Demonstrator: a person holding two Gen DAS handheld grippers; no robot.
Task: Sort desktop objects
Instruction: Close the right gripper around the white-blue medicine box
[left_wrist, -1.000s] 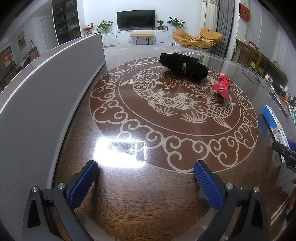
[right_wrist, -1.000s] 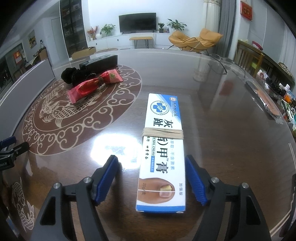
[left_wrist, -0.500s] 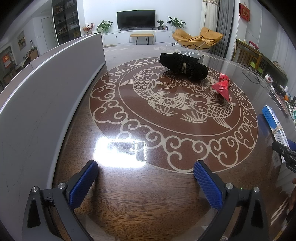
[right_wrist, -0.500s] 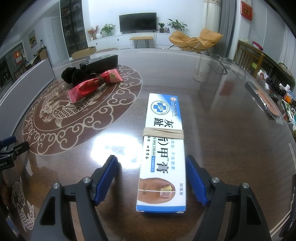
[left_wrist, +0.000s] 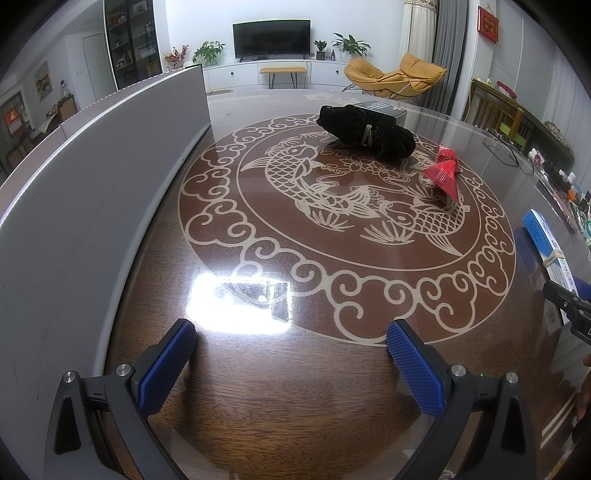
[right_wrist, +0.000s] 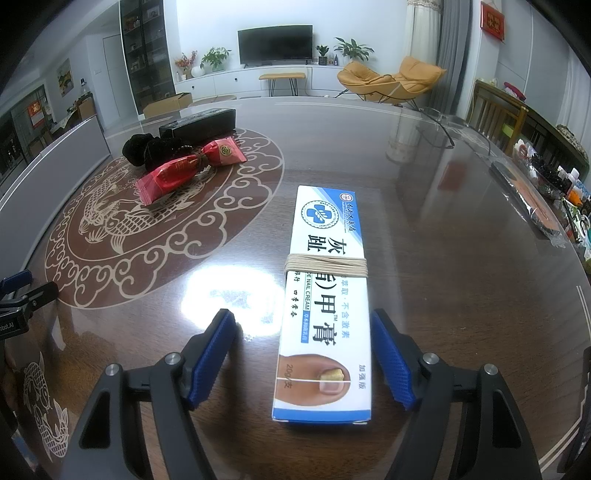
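Note:
A white and blue nail cream box (right_wrist: 325, 295), bound with a rubber band, lies flat on the glossy wooden table (right_wrist: 461, 277). My right gripper (right_wrist: 302, 314) stands open around the near end of the box. Its right pad sits close beside the box edge and its left pad is well apart. Farther left lie a red candy wrapper (right_wrist: 184, 171), a black fuzzy bundle (right_wrist: 147, 147) and a black box (right_wrist: 197, 123). My left gripper (left_wrist: 291, 350) is open over bare table, with nothing between its fingers. The left wrist view shows the cream box (left_wrist: 550, 243) at the far right.
A tall grey panel (left_wrist: 92, 184) runs along the table's left side. A pair of glasses (right_wrist: 439, 122) lies at the far right. A foil packet (right_wrist: 532, 206) and several small bottles line the right edge. The table carries a round fish pattern (left_wrist: 351, 199).

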